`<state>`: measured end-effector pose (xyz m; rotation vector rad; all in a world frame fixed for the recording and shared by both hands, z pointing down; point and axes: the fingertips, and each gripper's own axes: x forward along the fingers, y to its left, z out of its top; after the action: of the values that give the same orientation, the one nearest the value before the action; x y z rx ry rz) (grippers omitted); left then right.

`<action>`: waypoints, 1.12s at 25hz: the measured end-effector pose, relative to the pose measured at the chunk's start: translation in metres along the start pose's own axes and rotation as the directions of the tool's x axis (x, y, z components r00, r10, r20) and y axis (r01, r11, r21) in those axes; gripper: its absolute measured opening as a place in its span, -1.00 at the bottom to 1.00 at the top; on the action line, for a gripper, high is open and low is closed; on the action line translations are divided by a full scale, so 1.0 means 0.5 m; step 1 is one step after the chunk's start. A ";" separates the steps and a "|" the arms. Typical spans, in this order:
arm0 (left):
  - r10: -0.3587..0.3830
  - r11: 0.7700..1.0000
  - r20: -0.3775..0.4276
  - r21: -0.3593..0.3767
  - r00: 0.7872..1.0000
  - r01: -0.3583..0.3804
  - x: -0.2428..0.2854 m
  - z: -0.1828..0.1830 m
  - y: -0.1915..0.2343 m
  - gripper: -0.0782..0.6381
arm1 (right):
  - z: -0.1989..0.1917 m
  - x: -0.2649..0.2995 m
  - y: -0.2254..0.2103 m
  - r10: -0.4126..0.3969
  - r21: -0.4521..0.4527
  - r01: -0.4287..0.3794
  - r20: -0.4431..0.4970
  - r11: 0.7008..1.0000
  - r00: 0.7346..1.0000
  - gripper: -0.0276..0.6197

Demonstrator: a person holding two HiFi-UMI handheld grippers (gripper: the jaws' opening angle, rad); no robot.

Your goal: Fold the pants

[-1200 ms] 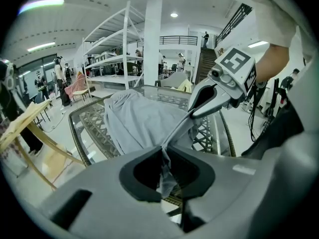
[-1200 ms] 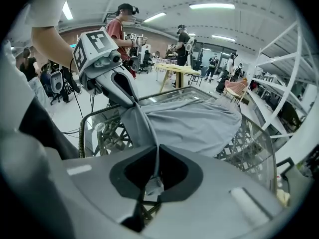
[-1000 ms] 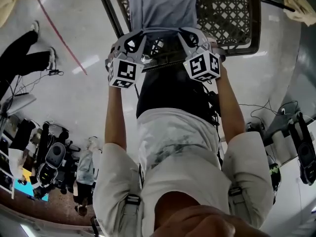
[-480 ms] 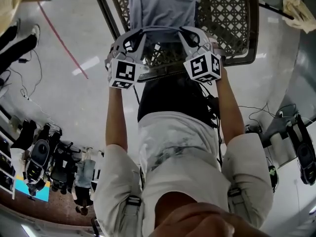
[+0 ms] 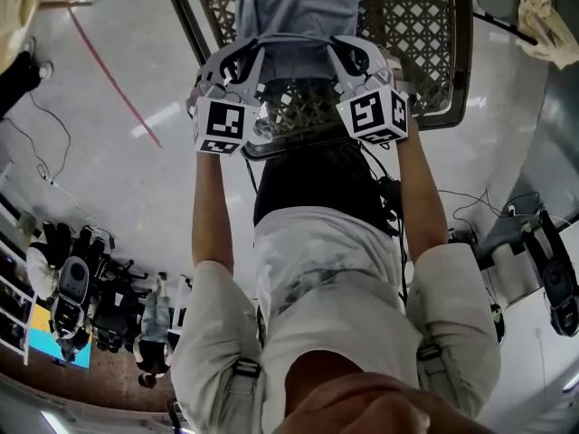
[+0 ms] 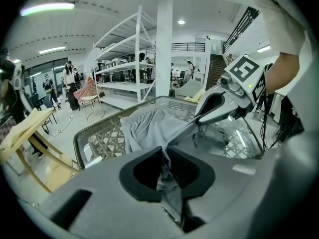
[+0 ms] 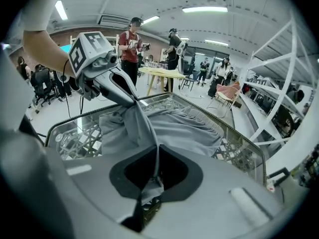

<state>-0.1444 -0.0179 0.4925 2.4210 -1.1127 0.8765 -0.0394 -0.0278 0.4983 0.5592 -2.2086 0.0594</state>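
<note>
The left gripper (image 6: 163, 159) and right gripper (image 7: 152, 169) each pinch an edge of the grey pants (image 7: 184, 126). The cloth looks light, soft and limp, so spread corner grips probably suit it best.

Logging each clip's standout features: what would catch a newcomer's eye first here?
Grey pants lie draped on a lattice-topped table at the top of the head view. The left gripper and right gripper, side by side, each have jaws shut on the pants' near edge, raising it off the table.
</note>
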 end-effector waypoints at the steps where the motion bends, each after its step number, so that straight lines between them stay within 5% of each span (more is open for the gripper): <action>1: 0.004 1.000 0.002 0.002 1.000 -0.004 0.006 0.006 0.008 -0.67 | 0.003 0.004 -0.010 -0.003 -0.002 0.003 0.002 1.000 1.000 -0.84; 15: 0.059 0.998 0.039 0.030 0.998 -0.060 0.107 0.102 0.133 -0.67 | 0.047 0.066 -0.166 -0.067 -0.015 0.068 0.029 0.998 0.997 -0.84; 28: 0.124 0.992 0.067 -0.016 0.990 -0.123 0.175 0.154 0.219 -0.67 | 0.074 0.125 -0.272 -0.118 -0.018 0.118 0.023 0.993 0.993 -0.84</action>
<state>-0.1543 -0.1772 0.4967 2.4097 -1.3008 0.8282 -0.0447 -0.1817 0.5009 0.6814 -2.1901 -0.0299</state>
